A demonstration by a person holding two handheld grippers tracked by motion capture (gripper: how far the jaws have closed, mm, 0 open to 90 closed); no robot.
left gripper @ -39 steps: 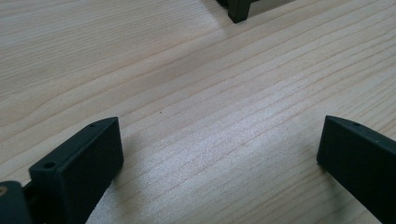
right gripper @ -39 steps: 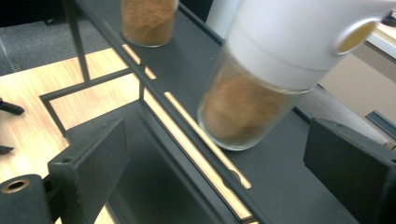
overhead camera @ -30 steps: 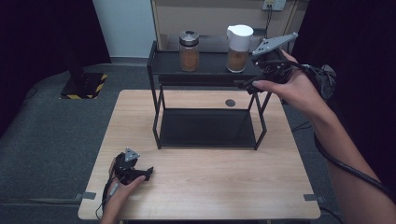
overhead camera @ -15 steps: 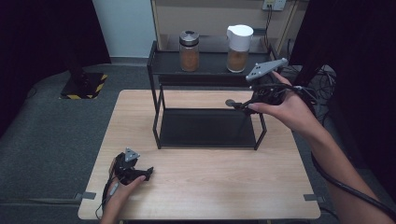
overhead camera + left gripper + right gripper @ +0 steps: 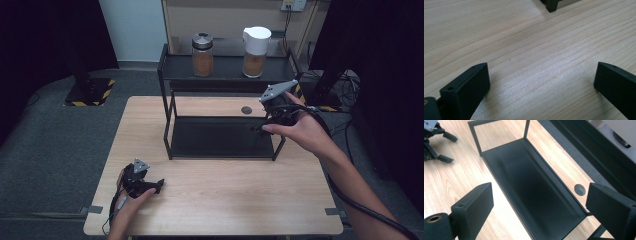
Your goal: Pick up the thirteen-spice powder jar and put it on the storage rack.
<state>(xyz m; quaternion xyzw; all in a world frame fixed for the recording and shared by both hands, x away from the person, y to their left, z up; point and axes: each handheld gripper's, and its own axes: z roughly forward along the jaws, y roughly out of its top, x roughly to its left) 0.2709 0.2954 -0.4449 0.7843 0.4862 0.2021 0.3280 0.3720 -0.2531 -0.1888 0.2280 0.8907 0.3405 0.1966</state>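
Right gripper (image 5: pixel 260 129): matte black, blocky flat-faced jaws spread wide, nothing between them, grey three-cornered plate on top, thick cable trailing along the forearm. Held above the right end of the rack (image 5: pixel 167 125), beside its front right post, well below the top shelf. Seen along those jaws: lower tray (image 5: pixel 529 187) of the rack, a long dark metal rectangle with a low rim and dull sheen, thin square posts at the corners.

Left gripper (image 5: pixel 159 185): same black build, resting at the near left of the table (image 5: pixel 225 200), jaws wide apart over bare wood, gripping nothing.

Table: pale wood, fine straight grain, small round dark grommet (image 5: pixel 246 110) behind the tray.

On the top shelf, well apart from both grippers: glass jar (image 5: pixel 202 48) with ribbed metal lid, brown contents; just right of it, clear jug (image 5: pixel 256 45) with white lid, similar brown filling.
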